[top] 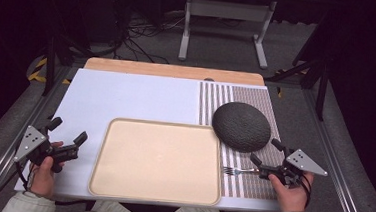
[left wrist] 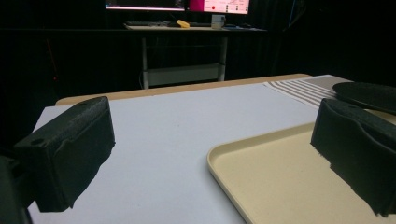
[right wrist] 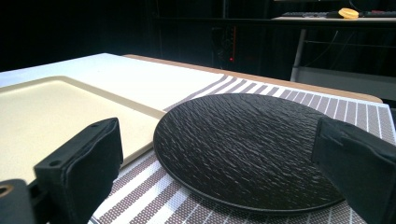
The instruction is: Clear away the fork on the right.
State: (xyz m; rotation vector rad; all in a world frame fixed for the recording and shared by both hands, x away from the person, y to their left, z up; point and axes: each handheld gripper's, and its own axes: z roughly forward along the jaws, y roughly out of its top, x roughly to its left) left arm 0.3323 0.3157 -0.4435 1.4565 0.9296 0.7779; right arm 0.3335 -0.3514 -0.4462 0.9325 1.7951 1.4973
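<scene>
1. The surface (top: 141, 95) carries a beige tray (top: 156, 160).
2. A black plate (top: 240, 125) sits just right of the tray.
3. A fork (top: 236, 171) lies right of the tray, below the plate.
4. The right hand-held gripper (top: 267, 154), jaws wide and empty, hovers near the fork.
5. The left hand-held gripper (top: 67, 130) is open and empty, left of the tray.

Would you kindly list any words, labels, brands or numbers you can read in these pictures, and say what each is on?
None can be read.
Monitor behind the table, in the left gripper view: coloured windows on the screen, text too small and blurred.
Black plate, beige tray, striped placemat, fork: no lettering visible.
</scene>
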